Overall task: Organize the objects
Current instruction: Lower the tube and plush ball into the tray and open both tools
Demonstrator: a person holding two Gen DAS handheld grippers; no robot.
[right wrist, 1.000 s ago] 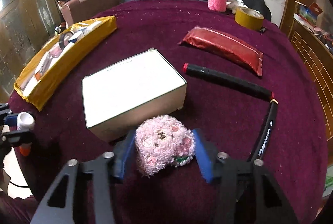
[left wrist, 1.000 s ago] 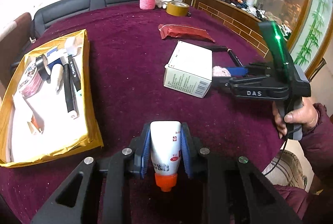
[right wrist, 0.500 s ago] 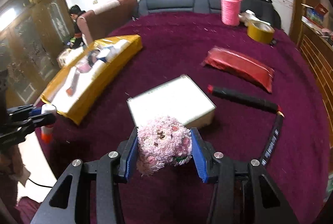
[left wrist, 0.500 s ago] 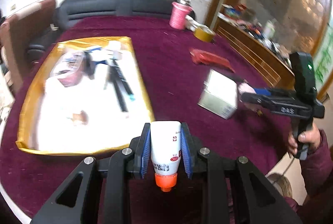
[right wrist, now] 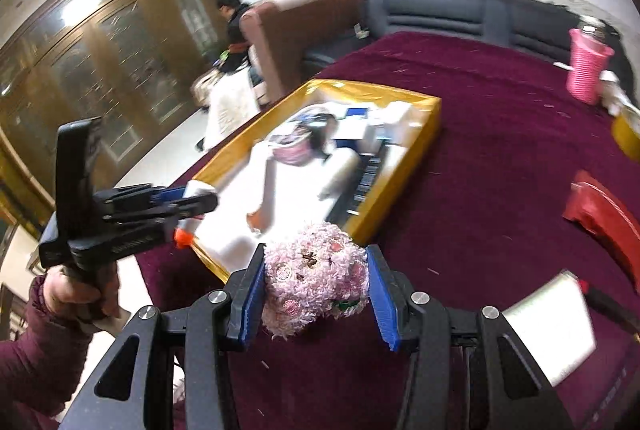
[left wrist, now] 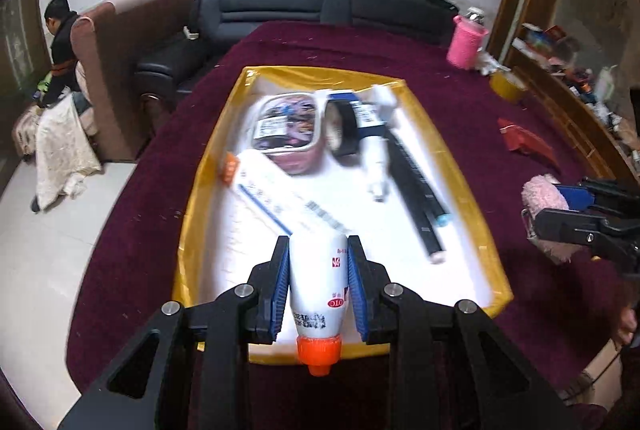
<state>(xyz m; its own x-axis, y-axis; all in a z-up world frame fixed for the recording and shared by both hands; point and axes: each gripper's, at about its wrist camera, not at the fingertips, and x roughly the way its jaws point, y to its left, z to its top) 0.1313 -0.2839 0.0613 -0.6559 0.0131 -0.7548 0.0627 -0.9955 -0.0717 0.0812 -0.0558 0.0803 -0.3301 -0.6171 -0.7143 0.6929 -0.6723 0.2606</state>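
My left gripper (left wrist: 319, 286) is shut on a white tube with an orange cap (left wrist: 318, 294) and holds it over the near end of the yellow-rimmed tray (left wrist: 192, 206). The tray holds a long white tube, a plastic tub, a tape roll, pens and a black strip. My right gripper (right wrist: 316, 290) is shut on a pink fluffy toy (right wrist: 316, 286) and hovers just off the tray's near right corner (right wrist: 376, 214). The left gripper with its tube also shows in the right wrist view (right wrist: 188, 206); the pink toy shows in the left wrist view (left wrist: 546, 196).
The round table has a dark red cloth (left wrist: 460, 98). On it are a red packet (right wrist: 604, 214), a white box (right wrist: 548, 326), a black stick, a pink cup (left wrist: 464, 44) and a yellow tape roll (left wrist: 506, 86). Sofas stand behind; a person sits far left.
Both grippers have swung left toward the tray, each still holding its object. The left gripper now sits over the tray's near end; the white box has dropped to the right of the right gripper.
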